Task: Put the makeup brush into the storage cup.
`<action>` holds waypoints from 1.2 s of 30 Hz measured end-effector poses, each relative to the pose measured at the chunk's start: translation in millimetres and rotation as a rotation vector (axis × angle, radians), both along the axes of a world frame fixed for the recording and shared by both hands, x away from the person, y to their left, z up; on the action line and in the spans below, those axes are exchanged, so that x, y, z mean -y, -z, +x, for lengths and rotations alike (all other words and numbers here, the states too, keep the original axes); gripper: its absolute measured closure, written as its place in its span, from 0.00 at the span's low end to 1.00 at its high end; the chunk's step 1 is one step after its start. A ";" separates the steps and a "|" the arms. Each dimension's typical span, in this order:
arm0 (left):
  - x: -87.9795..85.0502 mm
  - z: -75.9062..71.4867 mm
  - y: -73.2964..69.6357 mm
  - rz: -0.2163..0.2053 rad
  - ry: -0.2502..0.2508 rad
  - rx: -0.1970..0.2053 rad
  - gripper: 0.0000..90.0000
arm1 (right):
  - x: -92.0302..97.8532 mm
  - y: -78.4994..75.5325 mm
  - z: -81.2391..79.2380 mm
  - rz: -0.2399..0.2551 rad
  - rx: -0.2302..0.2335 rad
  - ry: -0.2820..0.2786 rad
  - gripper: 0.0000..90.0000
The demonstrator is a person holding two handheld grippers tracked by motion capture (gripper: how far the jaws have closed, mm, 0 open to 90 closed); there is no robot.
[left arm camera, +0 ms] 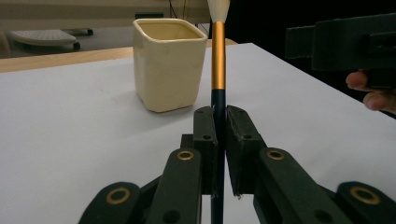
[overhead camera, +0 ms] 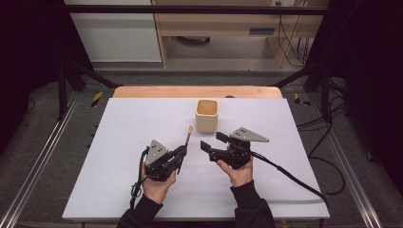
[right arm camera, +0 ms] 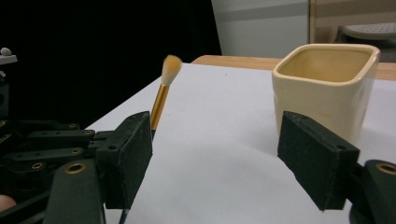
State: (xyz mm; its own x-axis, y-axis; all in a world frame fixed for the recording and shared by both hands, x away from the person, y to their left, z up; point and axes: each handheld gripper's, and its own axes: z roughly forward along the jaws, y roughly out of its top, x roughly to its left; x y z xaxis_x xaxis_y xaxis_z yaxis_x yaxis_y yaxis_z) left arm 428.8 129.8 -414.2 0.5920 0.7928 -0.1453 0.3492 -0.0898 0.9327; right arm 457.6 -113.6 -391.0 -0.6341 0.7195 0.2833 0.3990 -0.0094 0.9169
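Note:
A makeup brush (overhead camera: pixel 188 135) with a dark handle, gold ferrule and pale bristles is clamped by its handle in my left gripper (overhead camera: pixel 180 154), which is shut on it. In the left gripper view the brush (left arm camera: pixel 218 56) rises upright from the closed jaws of the left gripper (left arm camera: pixel 222 121). A cream square cup (overhead camera: pixel 207 115) stands on the table just beyond, and appears beside the brush (left arm camera: pixel 168 65). My right gripper (overhead camera: pixel 213 141) is open and holds nothing. Its view (right arm camera: pixel 217 135) shows the brush (right arm camera: pixel 161 100) at left and the cup (right arm camera: pixel 327 88) at right.
A white sheet (overhead camera: pixel 142 190) covers the wooden table (overhead camera: pixel 142 91). The right gripper's cable (overhead camera: pixel 294 180) trails to the right over the sheet. Black frame bars and dark floor surround the table.

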 end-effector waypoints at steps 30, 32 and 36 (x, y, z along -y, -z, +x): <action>28.6 -6.1 21.4 -0.051 0.002 -0.027 0.92 | -13.9 17.8 1.1 0.031 -0.064 -0.018 0.49; 29.0 -5.8 21.6 -0.054 -0.003 -0.031 0.92 | -14.5 18.8 1.6 0.033 -0.066 -0.015 0.51; 30.3 -5.9 22.1 -0.054 -0.002 -0.032 0.92 | -15.4 19.9 2.0 0.038 -0.076 -0.009 0.54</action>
